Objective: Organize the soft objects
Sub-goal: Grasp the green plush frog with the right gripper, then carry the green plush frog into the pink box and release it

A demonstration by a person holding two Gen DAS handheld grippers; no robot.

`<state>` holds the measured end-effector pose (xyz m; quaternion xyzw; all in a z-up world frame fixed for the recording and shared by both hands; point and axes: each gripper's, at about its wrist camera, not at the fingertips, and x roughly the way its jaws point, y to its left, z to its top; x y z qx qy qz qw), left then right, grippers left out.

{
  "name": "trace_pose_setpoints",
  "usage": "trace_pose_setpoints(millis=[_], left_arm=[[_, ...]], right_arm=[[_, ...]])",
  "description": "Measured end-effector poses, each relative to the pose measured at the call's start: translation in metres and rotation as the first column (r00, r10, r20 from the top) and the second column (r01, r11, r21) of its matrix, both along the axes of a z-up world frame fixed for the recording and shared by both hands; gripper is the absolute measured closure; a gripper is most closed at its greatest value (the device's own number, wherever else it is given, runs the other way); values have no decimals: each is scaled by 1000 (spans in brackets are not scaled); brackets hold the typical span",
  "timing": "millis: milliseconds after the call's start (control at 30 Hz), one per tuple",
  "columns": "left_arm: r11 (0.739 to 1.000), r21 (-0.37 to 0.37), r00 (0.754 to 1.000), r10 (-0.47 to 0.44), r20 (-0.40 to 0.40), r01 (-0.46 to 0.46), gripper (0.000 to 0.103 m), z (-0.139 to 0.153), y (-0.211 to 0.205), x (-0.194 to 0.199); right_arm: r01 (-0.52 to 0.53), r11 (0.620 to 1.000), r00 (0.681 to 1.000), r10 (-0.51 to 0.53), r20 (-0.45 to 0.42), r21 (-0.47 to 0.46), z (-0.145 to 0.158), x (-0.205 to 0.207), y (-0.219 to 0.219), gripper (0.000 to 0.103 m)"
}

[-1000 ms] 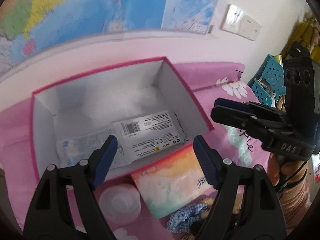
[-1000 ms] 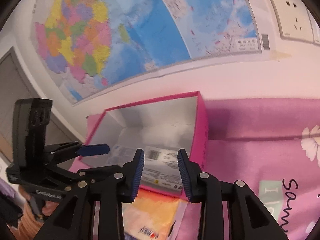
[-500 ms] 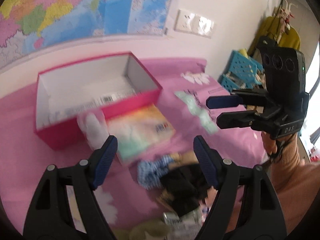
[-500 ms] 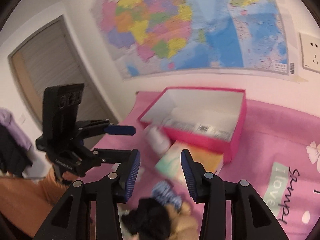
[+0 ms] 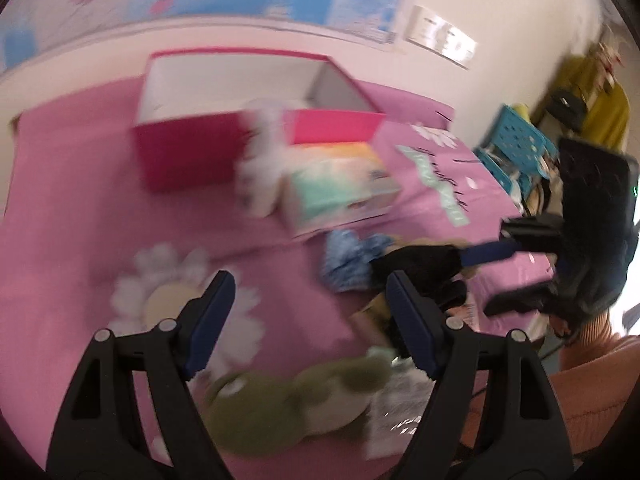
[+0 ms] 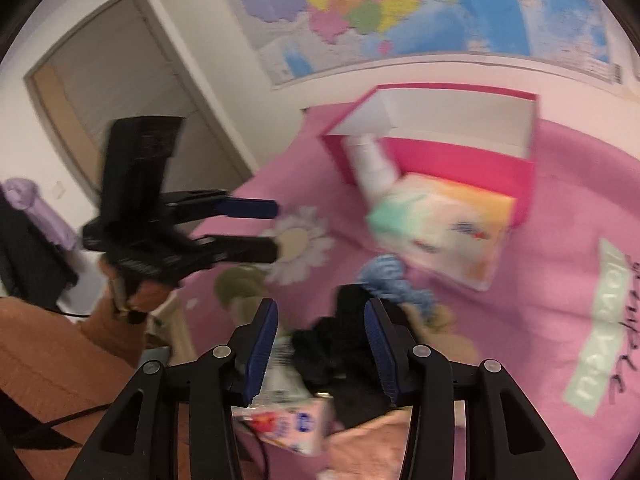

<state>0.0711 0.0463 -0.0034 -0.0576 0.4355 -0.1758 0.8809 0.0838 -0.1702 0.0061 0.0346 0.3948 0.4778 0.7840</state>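
Observation:
A pink open box (image 5: 192, 152) (image 6: 460, 156) stands on the pink bedspread at the far side. A pastel tissue pack (image 5: 340, 188) (image 6: 440, 228) and a white bottle (image 5: 260, 168) (image 6: 372, 168) lie in front of it. Nearer lie a blue scrunchie (image 5: 348, 256) (image 6: 392, 280), a black cloth (image 5: 420, 272) (image 6: 328, 344) and a green plush toy (image 5: 288, 404) (image 6: 236, 284). My left gripper (image 5: 310, 324) (image 6: 272, 228) is open and empty above the green toy. My right gripper (image 6: 320, 344) (image 5: 480, 276) is open and empty above the black cloth.
A pink wipes packet (image 6: 292, 424) lies at the near edge under the right gripper. A map (image 6: 420, 12) and a wall socket (image 5: 440, 38) are on the wall behind the box. A blue basket (image 5: 516, 148) stands at the right. A door (image 6: 120, 92) is at the left.
Both grippers have pulled back from the box and lowered toward the pile of soft things near the bed's front. The right gripper has opened wider.

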Motion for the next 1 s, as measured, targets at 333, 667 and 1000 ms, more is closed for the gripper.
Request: trace_pose_setpoints(millis=[333, 667, 1000], left_arm=[[994, -80, 995, 75, -62, -80, 25, -28, 52, -38], [988, -154, 992, -25, -120, 7, 24, -52, 58, -51], [980, -199, 999, -13, -48, 3, 24, -29, 55, -45]], right_arm=[[-141, 989, 988, 139, -65, -36, -30, -14, 79, 57], [-43, 999, 995, 41, -94, -20, -48, -2, 84, 80], [-32, 998, 998, 34, -50, 48, -20, -4, 85, 81]])
